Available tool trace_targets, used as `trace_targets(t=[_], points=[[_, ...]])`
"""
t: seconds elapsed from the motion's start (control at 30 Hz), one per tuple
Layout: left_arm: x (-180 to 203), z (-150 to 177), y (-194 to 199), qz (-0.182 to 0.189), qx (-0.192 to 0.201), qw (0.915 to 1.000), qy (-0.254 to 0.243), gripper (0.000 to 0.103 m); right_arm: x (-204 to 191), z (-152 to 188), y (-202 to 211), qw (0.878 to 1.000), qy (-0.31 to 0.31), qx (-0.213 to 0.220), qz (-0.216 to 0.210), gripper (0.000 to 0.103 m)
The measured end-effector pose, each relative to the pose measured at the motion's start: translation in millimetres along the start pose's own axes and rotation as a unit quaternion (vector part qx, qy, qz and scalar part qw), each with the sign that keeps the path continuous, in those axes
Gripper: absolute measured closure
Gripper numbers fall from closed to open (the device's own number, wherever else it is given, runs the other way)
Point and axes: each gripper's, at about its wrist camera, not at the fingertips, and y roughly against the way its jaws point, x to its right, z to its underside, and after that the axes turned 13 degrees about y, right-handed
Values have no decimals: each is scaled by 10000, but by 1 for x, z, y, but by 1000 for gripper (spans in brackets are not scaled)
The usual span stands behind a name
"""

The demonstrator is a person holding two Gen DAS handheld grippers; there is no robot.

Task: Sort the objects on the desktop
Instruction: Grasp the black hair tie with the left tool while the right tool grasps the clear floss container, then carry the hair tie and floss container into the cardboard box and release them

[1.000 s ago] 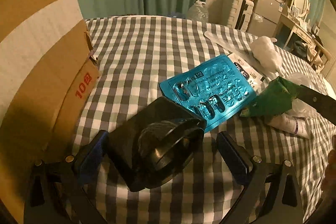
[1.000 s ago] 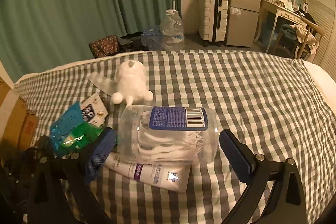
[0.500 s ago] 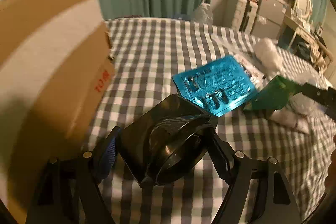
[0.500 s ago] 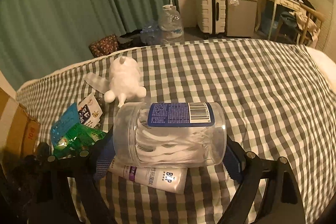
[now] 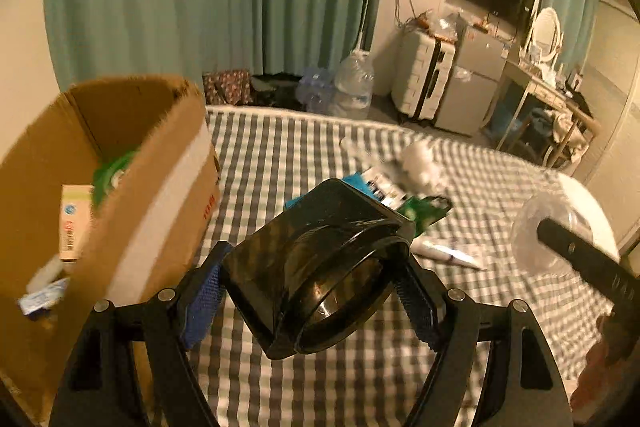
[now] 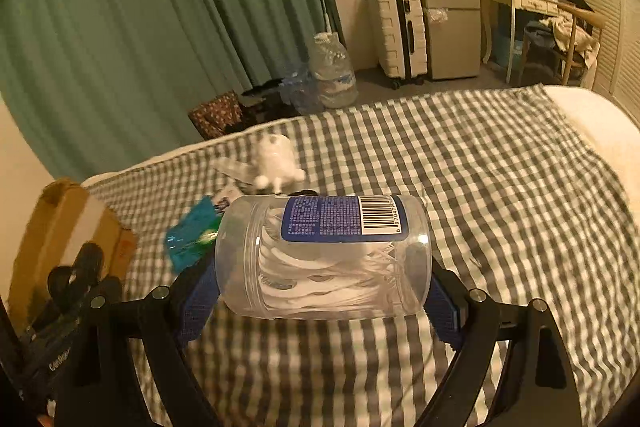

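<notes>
My left gripper is shut on a black square holder with a round ring and holds it above the checked bed, just right of an open cardboard box. My right gripper is shut on a clear plastic jar with a blue label, lifted off the bed and lying sideways between the pads. The jar also shows at the right edge of the left wrist view.
On the checked cover lie a blue blister pack, a green packet, a white tube and a white figure. The box holds several items. Water bottles, a suitcase and a desk stand beyond the bed.
Both grippers closed on their objects and lifted them. The left one rose with the black holder toward the box; the right one rose with the jar.
</notes>
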Motion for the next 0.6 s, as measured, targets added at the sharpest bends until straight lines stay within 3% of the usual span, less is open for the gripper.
trace_targets(t=[0.33, 0.6], points=[[-2, -26, 86, 264, 457, 9985, 151, 23, -38, -11, 96, 9974, 227, 511, -444, 15], [0, -35, 136, 160, 628, 9978, -122, 22, -74, -12, 146, 9935, 594, 780, -582, 15]])
